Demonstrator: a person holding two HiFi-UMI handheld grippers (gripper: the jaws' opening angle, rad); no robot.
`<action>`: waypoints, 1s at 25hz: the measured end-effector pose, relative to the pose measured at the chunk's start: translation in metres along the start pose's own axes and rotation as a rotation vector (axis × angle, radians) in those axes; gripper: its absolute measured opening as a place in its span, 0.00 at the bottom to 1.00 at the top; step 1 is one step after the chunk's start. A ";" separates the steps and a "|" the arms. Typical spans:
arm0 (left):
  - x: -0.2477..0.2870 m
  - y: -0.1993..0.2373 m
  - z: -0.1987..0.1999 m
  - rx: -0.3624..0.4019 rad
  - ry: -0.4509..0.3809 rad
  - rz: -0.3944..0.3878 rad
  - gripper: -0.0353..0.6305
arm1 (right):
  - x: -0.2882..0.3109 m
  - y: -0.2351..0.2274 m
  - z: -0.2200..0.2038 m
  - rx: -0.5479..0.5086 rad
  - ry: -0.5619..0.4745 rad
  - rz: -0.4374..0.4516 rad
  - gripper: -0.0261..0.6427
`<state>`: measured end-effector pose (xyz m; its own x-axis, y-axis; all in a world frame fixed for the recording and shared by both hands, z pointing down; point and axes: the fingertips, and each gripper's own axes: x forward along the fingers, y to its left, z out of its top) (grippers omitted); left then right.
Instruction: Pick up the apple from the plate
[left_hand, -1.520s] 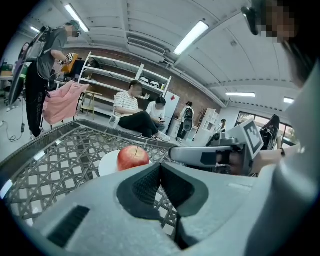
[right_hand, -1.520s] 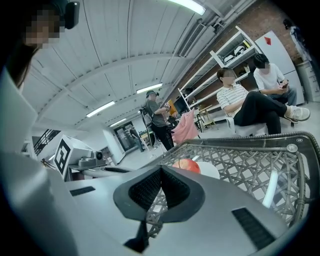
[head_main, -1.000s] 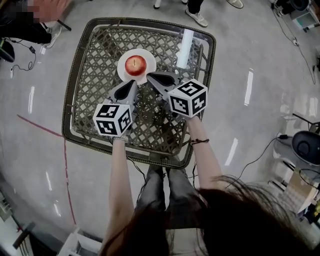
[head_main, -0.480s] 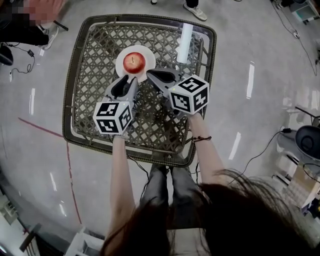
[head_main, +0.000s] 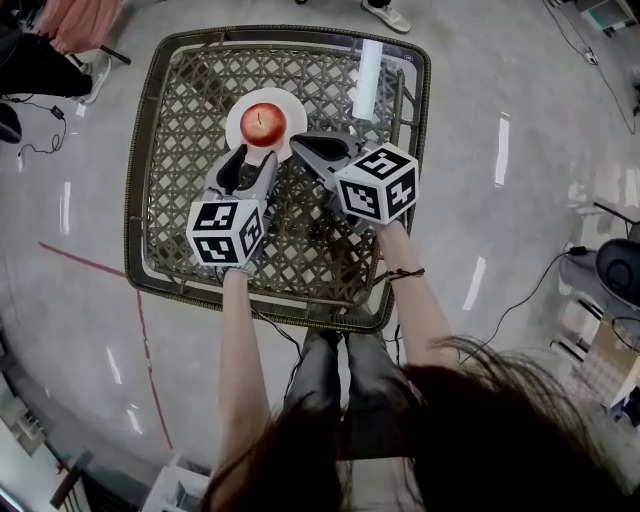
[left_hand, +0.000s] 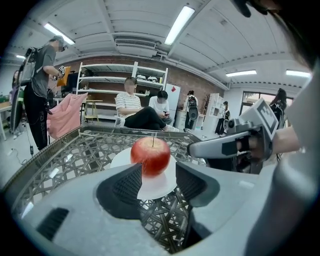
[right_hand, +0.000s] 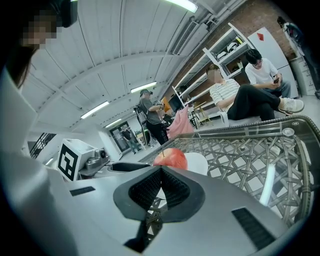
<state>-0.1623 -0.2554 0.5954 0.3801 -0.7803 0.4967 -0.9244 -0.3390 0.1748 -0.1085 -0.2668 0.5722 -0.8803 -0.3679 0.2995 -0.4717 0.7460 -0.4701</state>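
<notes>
Apple, red, round (head_main: 263, 122): on white round plate (head_main: 240, 140), just ahead of your left gripper (head_main: 252, 165), whose jaws have just been opening, nothing between. Likely firm, smooth, bruisable; take it across the middle. Your right gripper (head_main: 300, 150): closed, empty.

Bright even light from ceiling strip lights (left_hand: 179, 25), glare streaks on floor (head_main: 497, 175) — fisheye bending, dark corners.
</notes>
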 end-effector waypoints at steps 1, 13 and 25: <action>0.001 0.000 0.000 0.008 0.001 0.001 0.36 | 0.000 -0.001 0.000 0.000 -0.001 -0.002 0.05; 0.016 0.010 0.011 0.098 -0.038 0.013 0.58 | 0.001 -0.012 0.003 0.003 -0.002 -0.008 0.05; 0.031 0.010 0.023 0.178 -0.094 -0.019 0.66 | 0.002 -0.017 0.004 -0.003 -0.004 -0.020 0.05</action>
<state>-0.1589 -0.2955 0.5929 0.4068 -0.8155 0.4117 -0.8998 -0.4354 0.0265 -0.1022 -0.2827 0.5776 -0.8709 -0.3848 0.3057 -0.4890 0.7402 -0.4614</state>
